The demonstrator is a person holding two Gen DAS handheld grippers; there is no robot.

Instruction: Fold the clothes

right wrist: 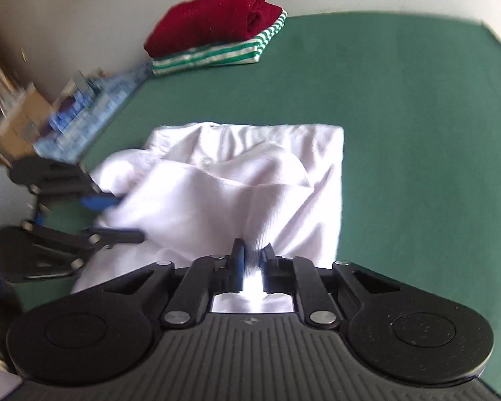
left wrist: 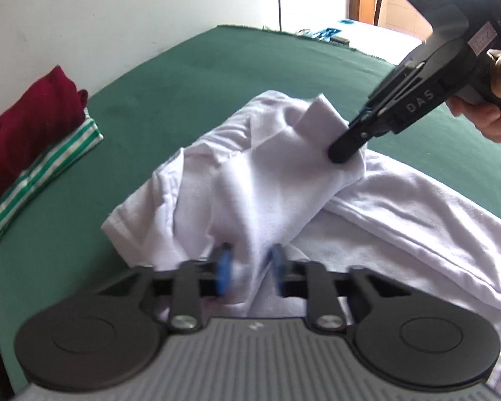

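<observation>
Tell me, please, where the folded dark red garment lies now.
The dark red garment lies on a folded green-striped garment at the far edge of the green table, by the wall; it is upper left in the right wrist view.

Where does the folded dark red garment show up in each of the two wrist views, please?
Left wrist view: the dark red garment lies at the left edge, on top of the striped cloth.
Right wrist view: it sits top centre, on the same striped cloth.
Shared landmark: the white shirt on the green cover.
</observation>
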